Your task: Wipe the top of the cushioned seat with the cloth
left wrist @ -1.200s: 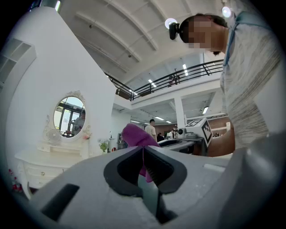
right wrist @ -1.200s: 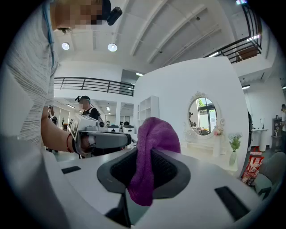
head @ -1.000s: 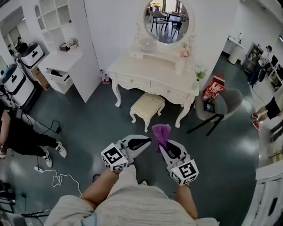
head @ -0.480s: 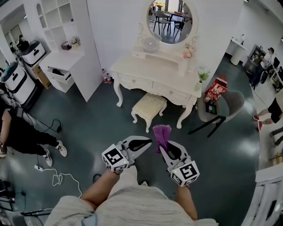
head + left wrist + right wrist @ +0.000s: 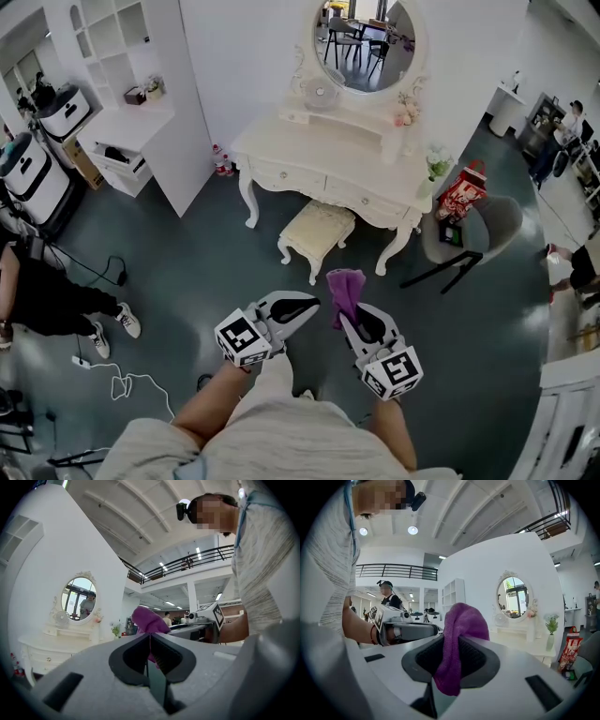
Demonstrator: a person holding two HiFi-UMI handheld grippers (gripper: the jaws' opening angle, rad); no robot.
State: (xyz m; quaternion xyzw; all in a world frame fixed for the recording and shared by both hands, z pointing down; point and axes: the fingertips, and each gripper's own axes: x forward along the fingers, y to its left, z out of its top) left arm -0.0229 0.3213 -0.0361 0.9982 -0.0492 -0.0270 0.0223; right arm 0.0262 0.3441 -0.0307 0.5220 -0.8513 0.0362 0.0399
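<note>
A person stands on a glossy, dark grey-green floor (image 5: 187,253) in a bright white showroom, holding a gripper level in each hand in front of the body. The right gripper (image 5: 349,319) is clamped on a purple cloth (image 5: 344,289), which bunches up above its jaws. The left gripper (image 5: 302,307), just beside it, has its jaws pressed together on nothing. The cloth hangs in the air, well apart from the cushioned seat (image 5: 320,223), a small cream stool with curved legs and a patterned top. The stool stands on the floor, tucked partly under a white dressing table (image 5: 328,155) with an oval mirror (image 5: 366,42). White open shelving (image 5: 122,47) lines the wall at left. A grey chair (image 5: 483,220) and a red bag (image 5: 461,192) sit to the table's right. A white cable (image 5: 127,380) trails across the floor near a person in black (image 5: 47,295) at the left edge.
</note>
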